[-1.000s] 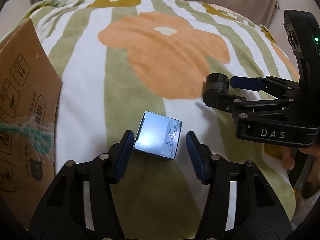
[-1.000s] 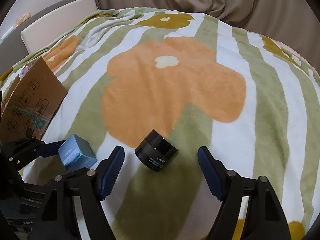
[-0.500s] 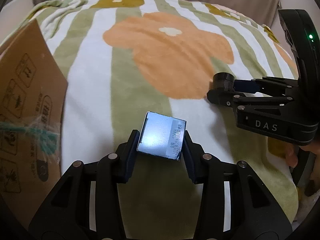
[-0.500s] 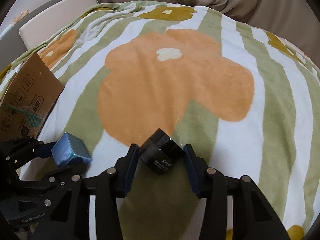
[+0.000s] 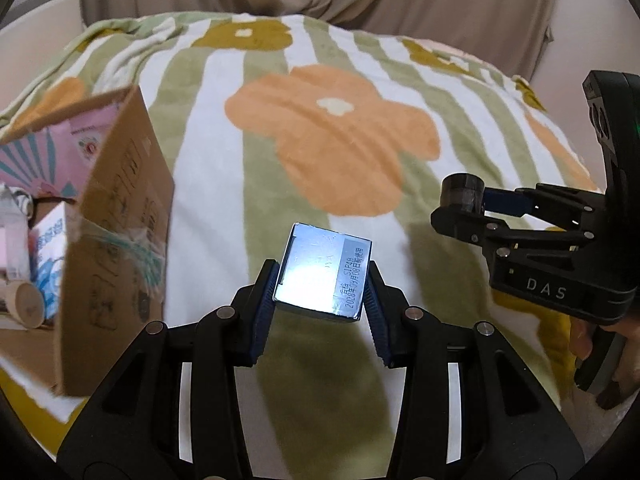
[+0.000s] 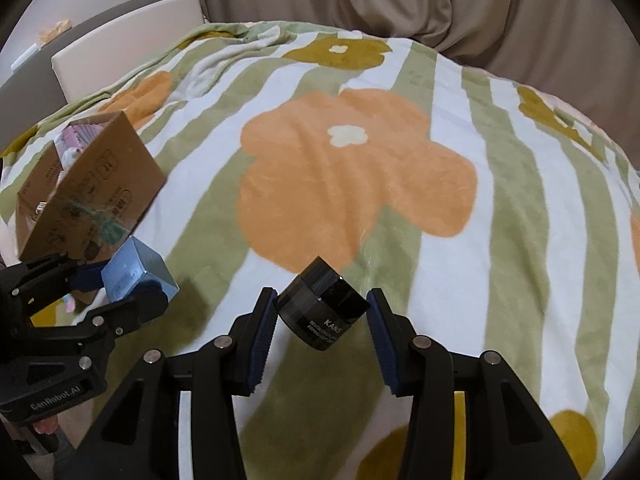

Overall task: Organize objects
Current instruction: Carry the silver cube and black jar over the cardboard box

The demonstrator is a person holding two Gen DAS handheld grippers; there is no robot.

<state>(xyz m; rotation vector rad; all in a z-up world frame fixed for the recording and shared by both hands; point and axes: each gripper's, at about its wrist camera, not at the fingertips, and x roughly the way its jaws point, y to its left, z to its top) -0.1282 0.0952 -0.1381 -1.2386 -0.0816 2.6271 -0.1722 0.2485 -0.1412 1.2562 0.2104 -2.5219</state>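
Above the flowery blanket [image 5: 328, 132], the left gripper [image 5: 323, 280] is squeezing a shiny blue box [image 5: 324, 272], and the right gripper [image 6: 322, 312] is squeezing a black jar [image 6: 322, 308]. Nearby, a cardboard box [image 5: 116, 232] is sitting at the left.

Each camera sits just behind its own gripper and looks forward and down along the fingers at a flowered blanket [image 5: 332, 128]. The left wrist view has the left gripper [image 5: 323, 276] close at the bottom, the cardboard box [image 5: 120, 216] near on the left and the right gripper [image 5: 464, 200] at the right edge. The right wrist view faces the same way from further right: the right gripper [image 6: 322, 312] is near, the box [image 6: 92, 196] and left gripper [image 6: 136, 280] at its left. Both views share the big orange flower and the far curtain [image 6: 440, 0].
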